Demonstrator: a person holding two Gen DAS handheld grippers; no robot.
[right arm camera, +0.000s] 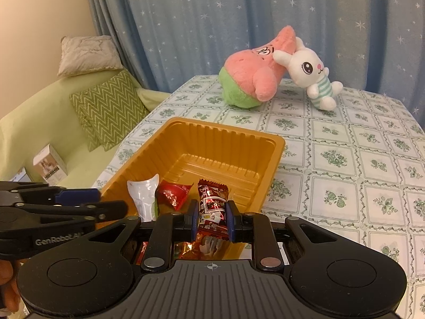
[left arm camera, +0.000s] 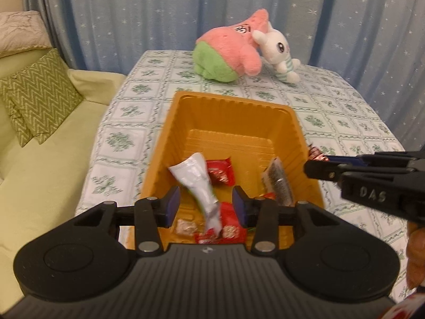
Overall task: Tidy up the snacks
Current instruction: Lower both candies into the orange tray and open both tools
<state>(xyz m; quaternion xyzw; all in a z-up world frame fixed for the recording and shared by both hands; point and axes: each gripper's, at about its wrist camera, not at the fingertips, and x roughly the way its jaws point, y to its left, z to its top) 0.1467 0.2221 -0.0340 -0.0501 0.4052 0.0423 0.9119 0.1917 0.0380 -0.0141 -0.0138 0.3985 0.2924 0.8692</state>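
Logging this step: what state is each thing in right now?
Left gripper: jaws open, over the tray.
Right gripper: jaws shut on dark red snack packet.
Orange tray: partly filled, far half bare.
White packet: blurred, in the tray.
Plush toys: tipped together.

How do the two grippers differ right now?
The left gripper is open, its pads apart above the white packet; the right gripper is shut on a dark red wrapped snack. The left holds nothing; the right holds its snack upright. Both hang over the orange tray.
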